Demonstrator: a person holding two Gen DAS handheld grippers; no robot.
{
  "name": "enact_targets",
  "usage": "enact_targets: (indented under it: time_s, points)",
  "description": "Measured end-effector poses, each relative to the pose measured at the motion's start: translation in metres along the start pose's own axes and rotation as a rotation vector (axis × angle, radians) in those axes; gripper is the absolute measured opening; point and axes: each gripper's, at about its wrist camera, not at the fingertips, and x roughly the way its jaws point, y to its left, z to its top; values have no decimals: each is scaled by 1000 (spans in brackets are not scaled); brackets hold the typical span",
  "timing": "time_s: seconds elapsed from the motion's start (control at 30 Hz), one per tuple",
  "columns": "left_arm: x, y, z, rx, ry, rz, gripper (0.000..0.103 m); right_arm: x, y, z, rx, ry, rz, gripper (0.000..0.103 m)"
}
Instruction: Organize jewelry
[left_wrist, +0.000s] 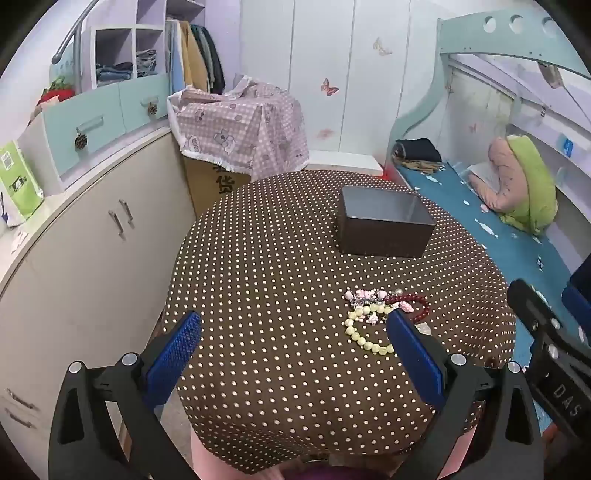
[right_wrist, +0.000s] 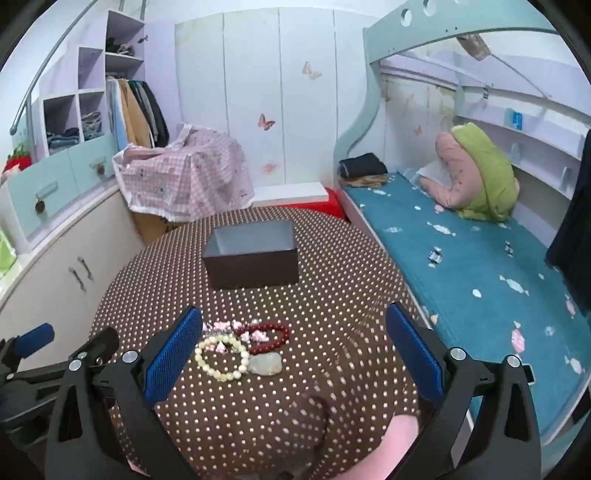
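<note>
Worktop (right_wrist: 332, 369) carries the dark box (right_wrist: 251, 264) at its far side, jewelry heap (right_wrist: 240, 343) nearer me. Both my fingers are spread wide, empty. I'd take the cream bead bracelet (right_wrist: 221, 358) alone, pinching one side of its loop.

Bunk bed (right_wrist: 461, 258), white wardrobe (right_wrist: 277, 92), cabinets (left_wrist: 92, 240)

Black gripper frames (left_wrist: 295, 332) — blue ribbed fingers (left_wrist: 413, 354), silver screws, "DAS" lettering
</note>
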Motion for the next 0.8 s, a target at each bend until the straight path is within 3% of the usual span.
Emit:
enact_targets:
  time_s: [0.43,0.8]
  points:
    - [35,-8,-13,-7,70,27,96,43,-8,-21,-4,60,69,96]
    - [46,-18,-13,22,86,24,96,51,-19,-30,25,83,63,96]
